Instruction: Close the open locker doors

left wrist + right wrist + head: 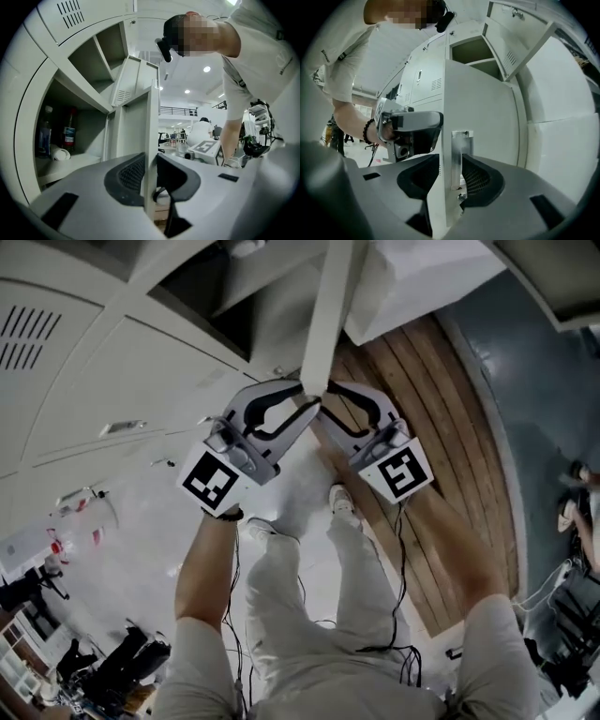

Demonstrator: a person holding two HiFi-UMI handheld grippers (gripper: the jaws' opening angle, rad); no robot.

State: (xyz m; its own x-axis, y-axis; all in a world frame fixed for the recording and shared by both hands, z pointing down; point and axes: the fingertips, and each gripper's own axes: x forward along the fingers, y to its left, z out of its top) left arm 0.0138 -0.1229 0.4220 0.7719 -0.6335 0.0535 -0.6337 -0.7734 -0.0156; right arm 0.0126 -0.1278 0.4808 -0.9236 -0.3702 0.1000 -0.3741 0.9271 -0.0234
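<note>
Left tongs (150,165): clenched on door (151,122) free edge
Right tongs (451,173): released, straddling same edge at latch plate (458,157)
Door: open, standing out from lockers (112,362)

white trousers (309,615), white shoes (344,502) | dark bead bracelet (369,131) | left gripper (307,397), right gripper (328,403) — grey

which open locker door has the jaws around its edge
The lower open door: its edge stands between the jaws of the left gripper and right gripper. The upper open door hangs untouched.
</note>
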